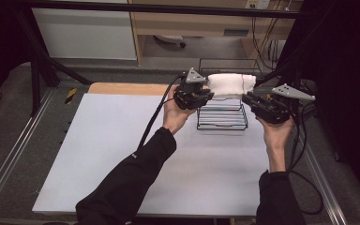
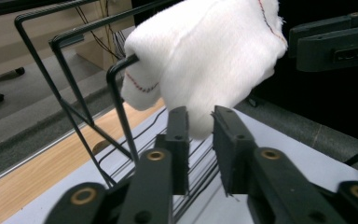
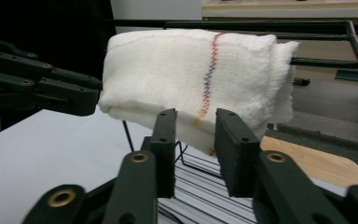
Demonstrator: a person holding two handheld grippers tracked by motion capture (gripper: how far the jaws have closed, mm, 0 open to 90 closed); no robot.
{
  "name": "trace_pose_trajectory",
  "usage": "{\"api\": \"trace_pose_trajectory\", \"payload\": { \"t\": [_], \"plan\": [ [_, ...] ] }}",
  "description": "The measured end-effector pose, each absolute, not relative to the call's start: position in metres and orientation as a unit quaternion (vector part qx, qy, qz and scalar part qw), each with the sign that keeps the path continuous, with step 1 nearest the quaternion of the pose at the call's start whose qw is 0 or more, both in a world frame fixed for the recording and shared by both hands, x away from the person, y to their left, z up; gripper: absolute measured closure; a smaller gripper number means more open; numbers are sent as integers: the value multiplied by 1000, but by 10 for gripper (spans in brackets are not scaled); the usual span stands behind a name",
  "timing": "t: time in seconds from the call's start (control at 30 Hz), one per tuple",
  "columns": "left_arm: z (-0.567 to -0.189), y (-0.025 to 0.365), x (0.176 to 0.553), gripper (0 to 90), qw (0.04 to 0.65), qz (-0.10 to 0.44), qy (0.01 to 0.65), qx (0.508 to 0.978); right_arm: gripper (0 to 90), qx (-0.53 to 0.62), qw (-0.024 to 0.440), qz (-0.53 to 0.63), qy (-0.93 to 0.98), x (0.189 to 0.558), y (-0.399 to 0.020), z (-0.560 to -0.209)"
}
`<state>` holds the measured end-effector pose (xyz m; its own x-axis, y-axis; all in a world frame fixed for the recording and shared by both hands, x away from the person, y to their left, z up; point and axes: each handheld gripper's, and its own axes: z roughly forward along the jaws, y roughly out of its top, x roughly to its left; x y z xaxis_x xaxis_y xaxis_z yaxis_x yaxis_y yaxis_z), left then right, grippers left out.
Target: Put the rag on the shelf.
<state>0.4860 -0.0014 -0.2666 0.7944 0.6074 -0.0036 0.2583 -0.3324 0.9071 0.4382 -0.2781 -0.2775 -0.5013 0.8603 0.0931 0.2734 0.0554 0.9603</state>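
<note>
A folded white cloth with a coloured stitched line lies over the top bar of a black wire rack at the far middle of the table. My left gripper sits at the cloth's left end. In the left gripper view the jaws stand a little apart, with the cloth's lower edge just past the tips and not pressed. My right gripper is at the cloth's right end. Its jaws are also apart, below the cloth, and the pads do not pinch it.
The rack stands on a white table top with a wooden strip along its far edge. Black frame posts and metal rails flank the table. Cables trail from both grippers. A cabinet stands behind.
</note>
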Motion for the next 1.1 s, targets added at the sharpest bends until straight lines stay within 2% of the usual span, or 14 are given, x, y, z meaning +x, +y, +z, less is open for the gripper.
{"api": "trace_pose_trajectory", "payload": {
  "t": [0.47, 0.6, 0.73, 0.83, 1.1],
  "plan": [
    [-293, 57, 462, 311, 480, 164, 273, 818, 273, 407, 226, 541, 700, 419, -264, -285],
    [-304, 81, 455, 212, 470, 161, 286, 819, 183, 406, 218, 537, 707, 415, -257, -292],
    [-317, 106, 447, 110, 458, 163, 306, 818, 136, 402, 218, 533, 711, 411, -252, -299],
    [-327, 127, 439, 65, 453, 166, 320, 815, 82, 403, 217, 532, 713, 408, -249, -305],
    [-357, 180, 419, 52, 446, 155, 355, 807, 19, 400, 186, 518, 733, 403, -242, -327]
  ]
}}
